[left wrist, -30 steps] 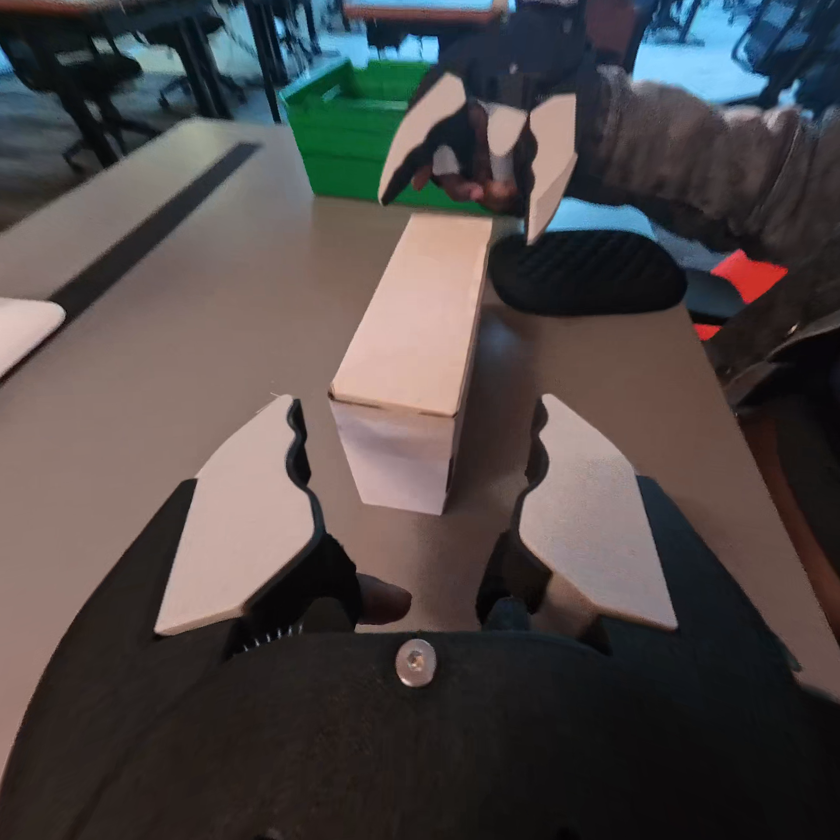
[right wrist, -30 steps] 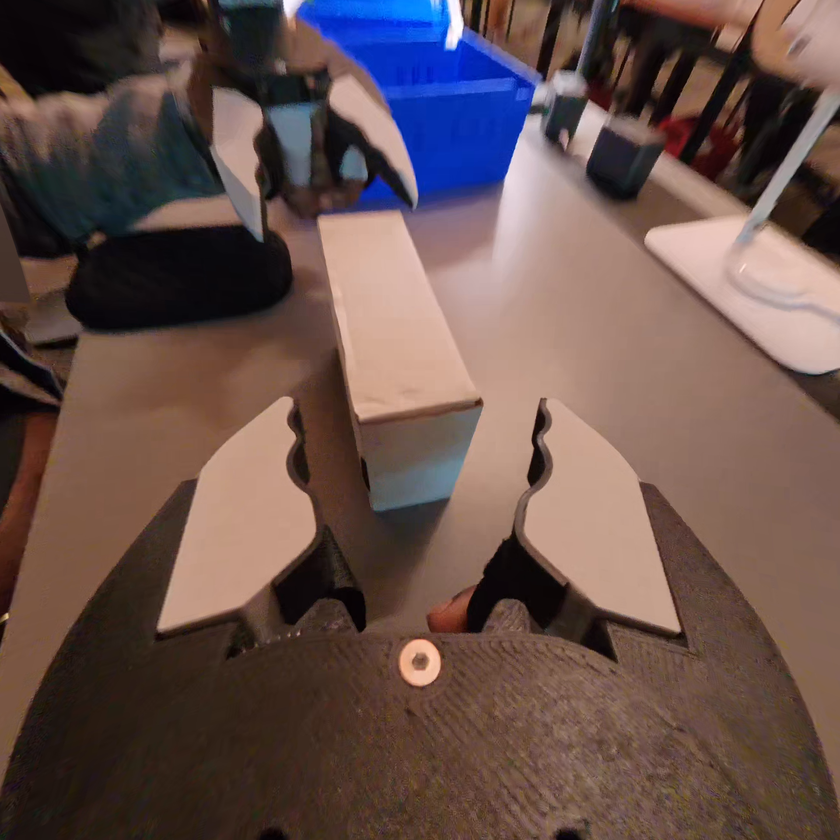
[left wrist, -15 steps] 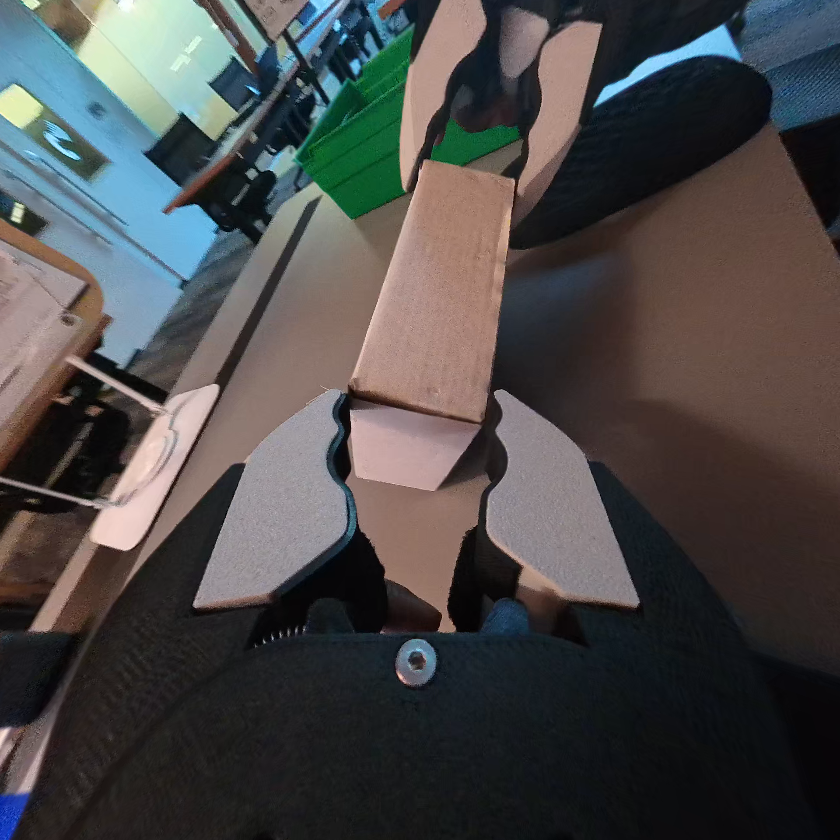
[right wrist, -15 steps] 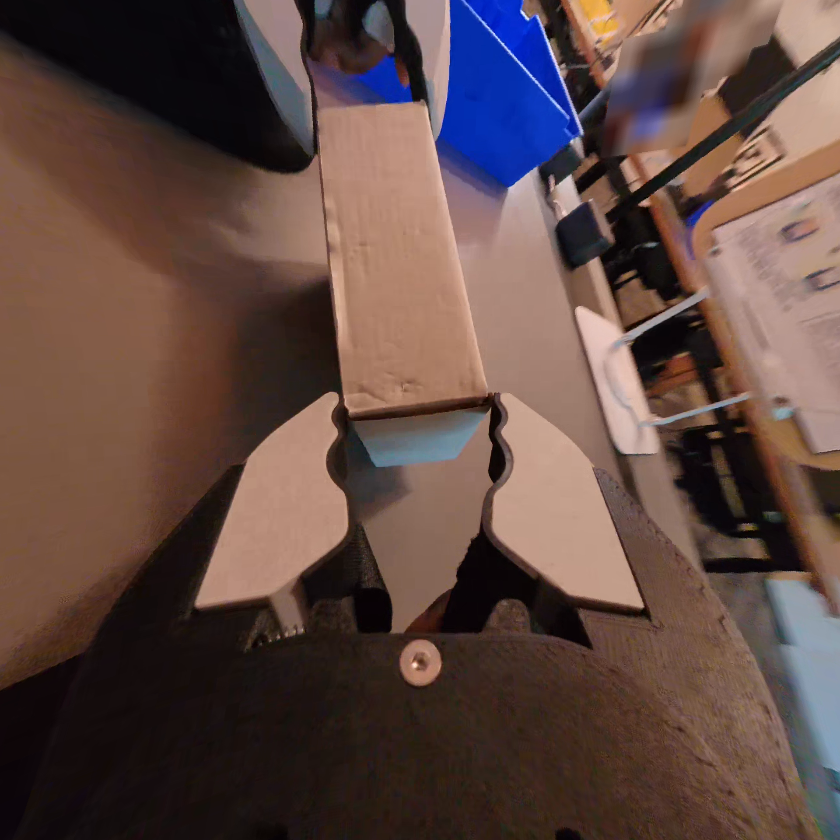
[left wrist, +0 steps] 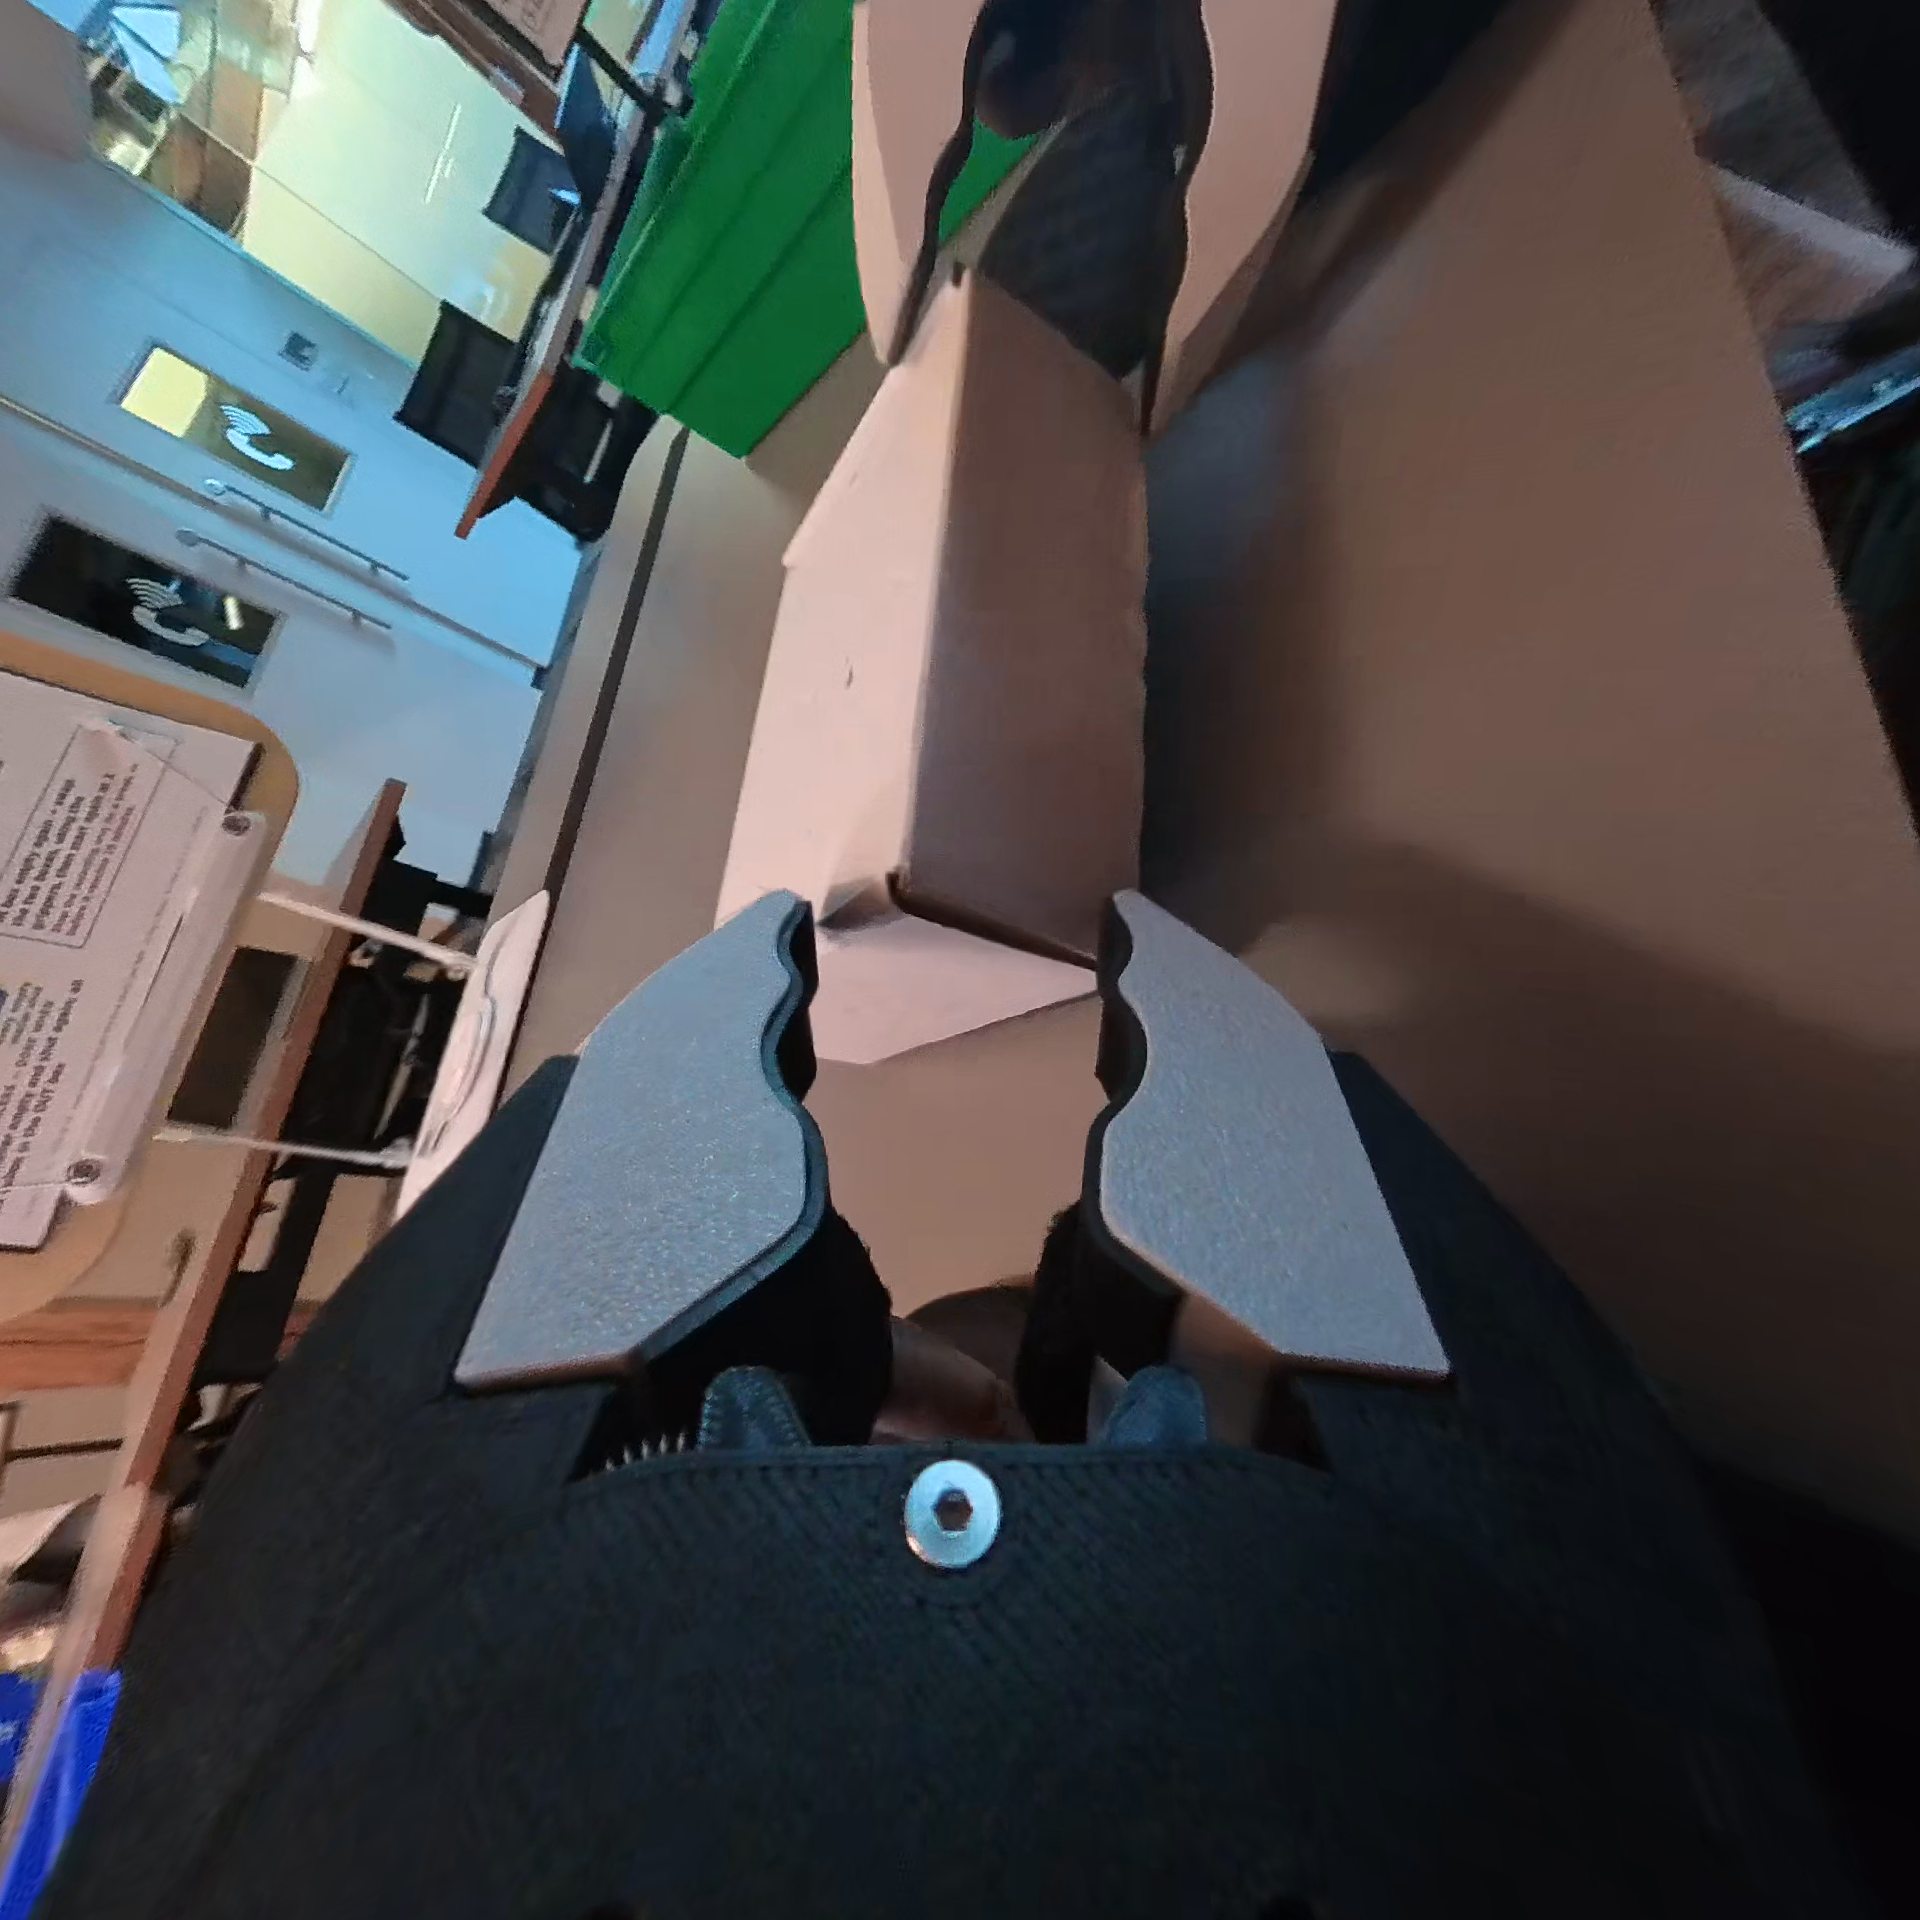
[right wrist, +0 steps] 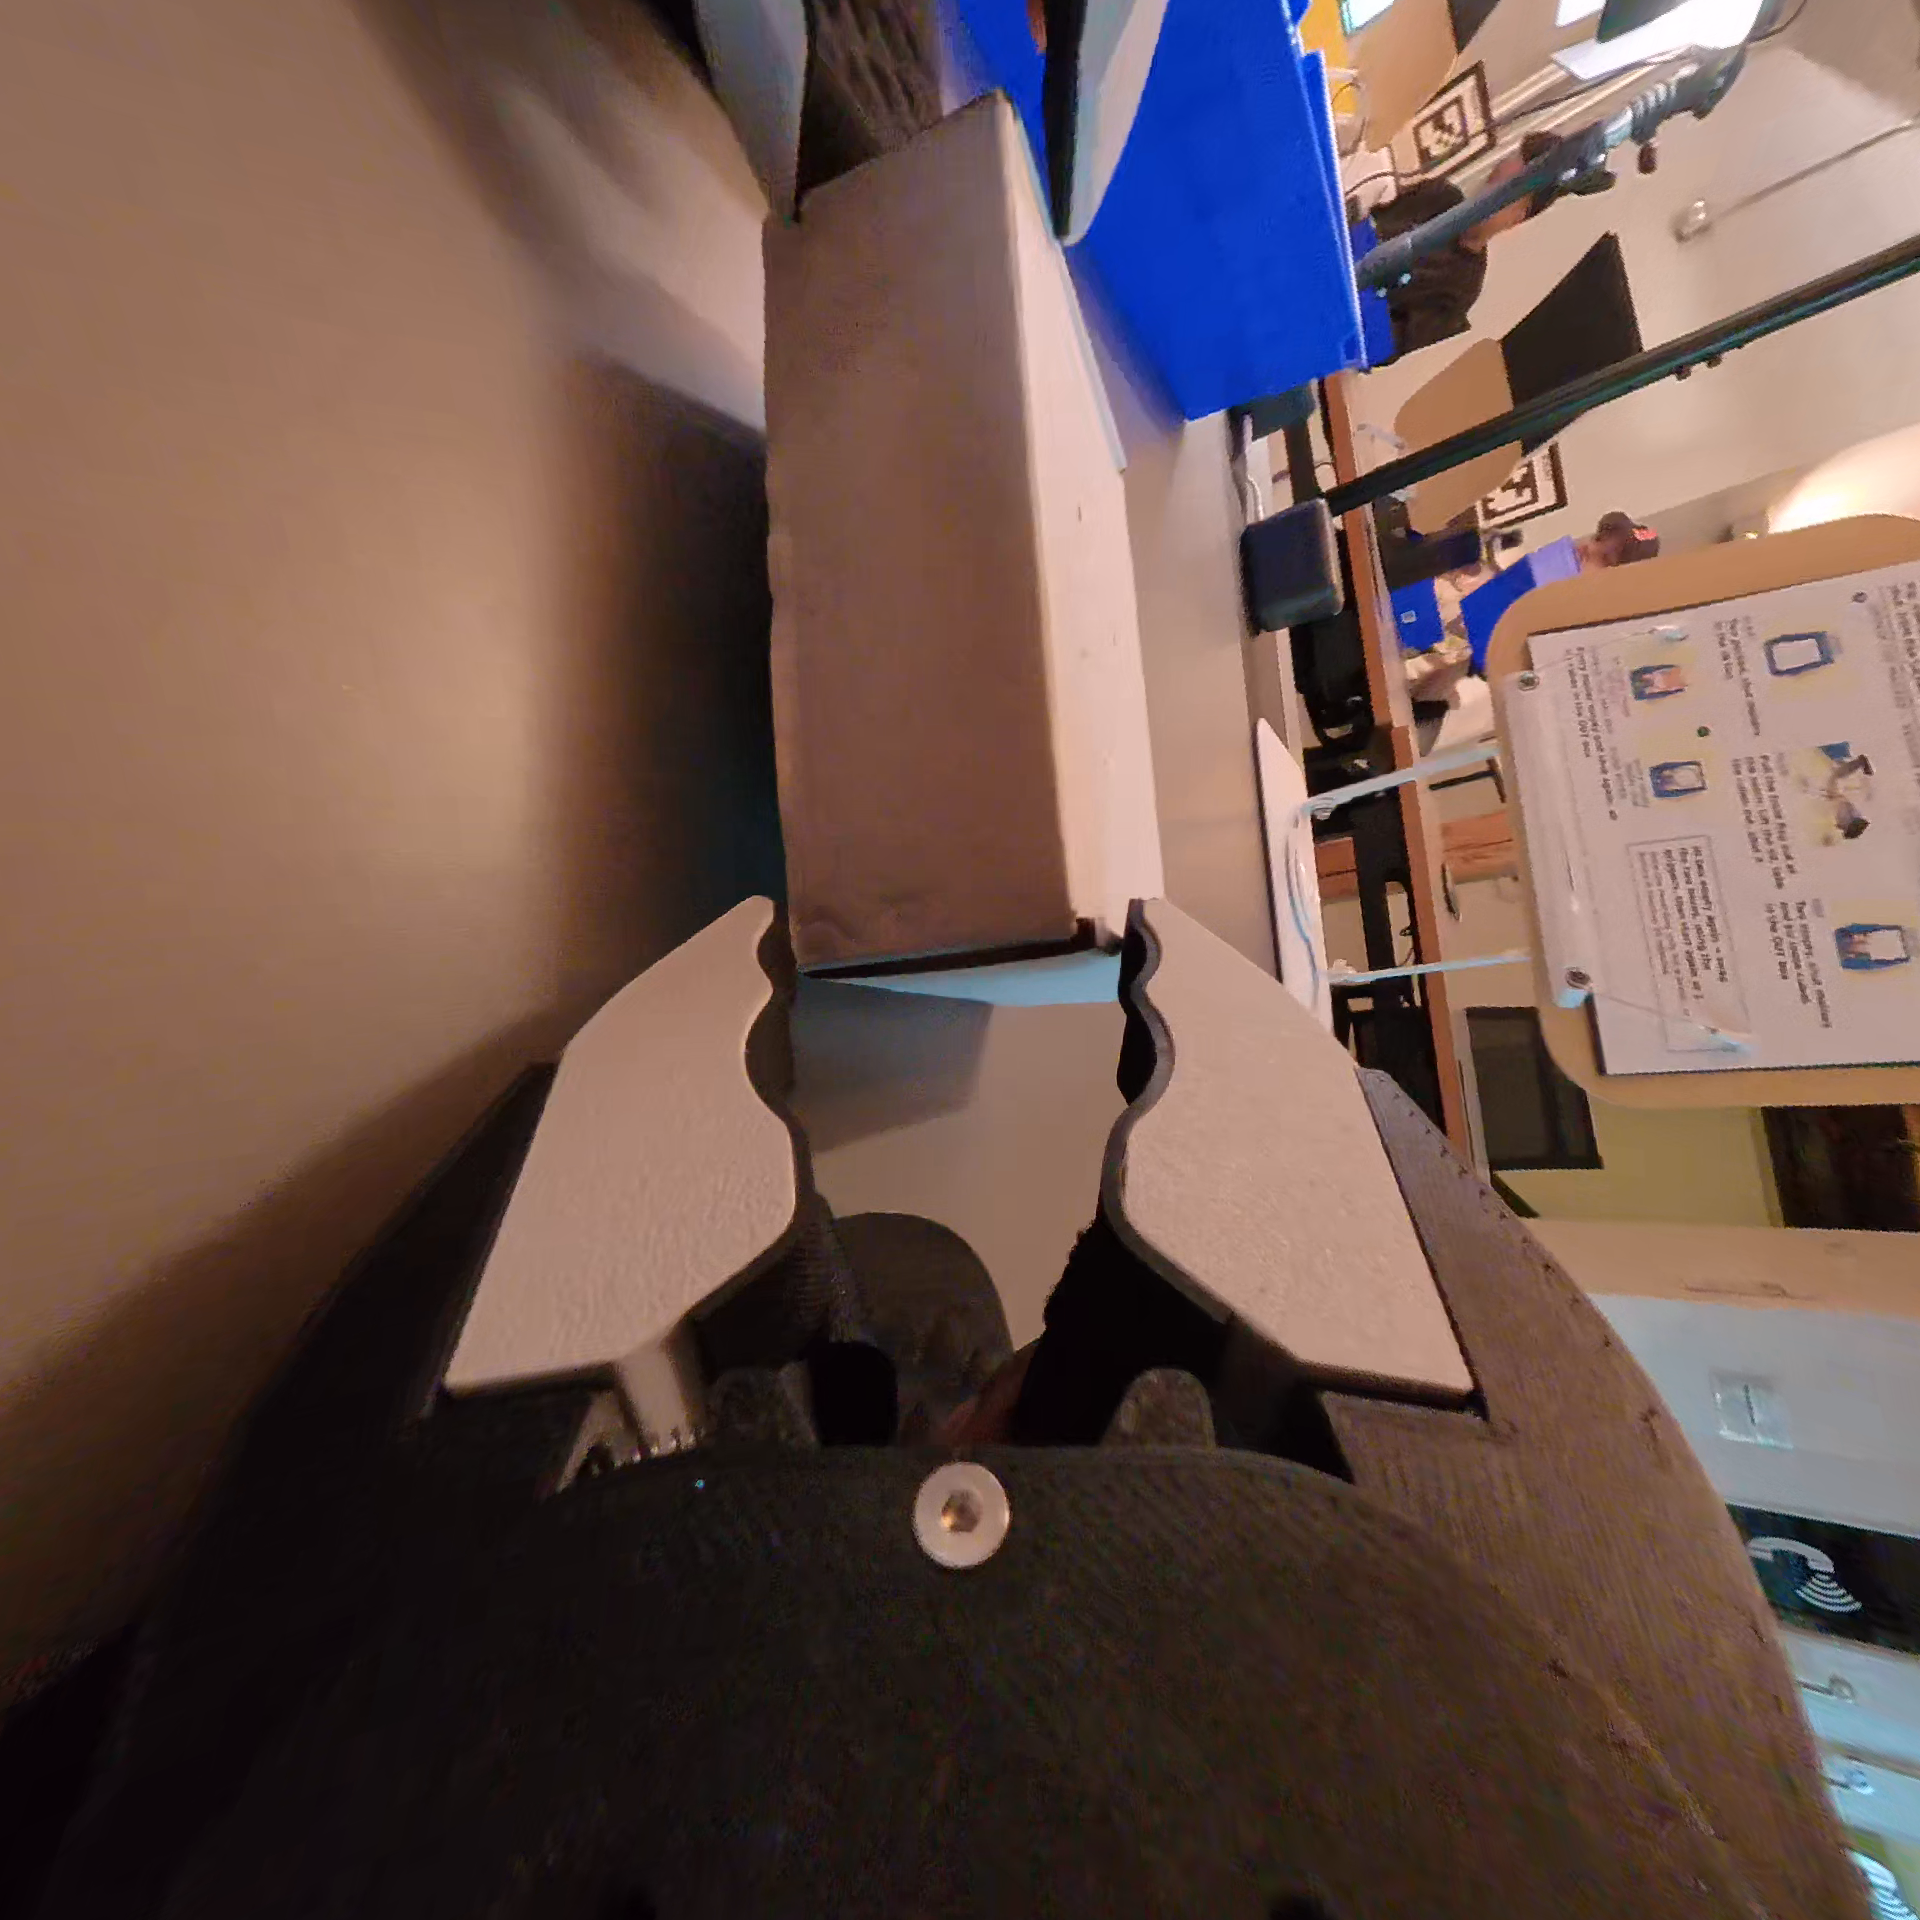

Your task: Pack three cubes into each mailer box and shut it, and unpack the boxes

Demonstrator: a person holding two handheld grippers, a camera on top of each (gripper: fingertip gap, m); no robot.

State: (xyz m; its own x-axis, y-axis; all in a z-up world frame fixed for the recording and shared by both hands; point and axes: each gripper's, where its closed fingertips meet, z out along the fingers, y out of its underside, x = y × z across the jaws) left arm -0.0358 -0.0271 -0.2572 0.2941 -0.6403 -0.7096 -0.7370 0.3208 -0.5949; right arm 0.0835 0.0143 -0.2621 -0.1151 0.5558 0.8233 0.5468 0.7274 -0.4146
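A long closed cardboard mailer box (left wrist: 987, 675) lies lengthwise between my two grippers, over the grey table (left wrist: 1455, 727). My left gripper (left wrist: 956, 935) is shut on the box's near end, with its fingers against the two sides. At the far end, the left wrist view shows my right gripper (left wrist: 1029, 374) clamping the box. In the right wrist view, my right gripper (right wrist: 951, 935) is shut on the other end of the same box (right wrist: 914, 623), and my left gripper (right wrist: 925, 197) holds the far end. Both views are rolled far to one side. No cubes are visible.
A green bin (left wrist: 727, 270) stands beyond the box in the left wrist view. A blue bin (right wrist: 1195, 208) stands beyond it in the right wrist view. A small dark block (right wrist: 1288, 566), a white stand base (right wrist: 1283, 831) and a board with a paper sheet (right wrist: 1714, 810) are at the table's side. Left tips to right tips: about 15 centimeters.
Both grippers came in from open and closed on the box's two ends. Since then they have rolled sideways together, turning the box about its long axis.
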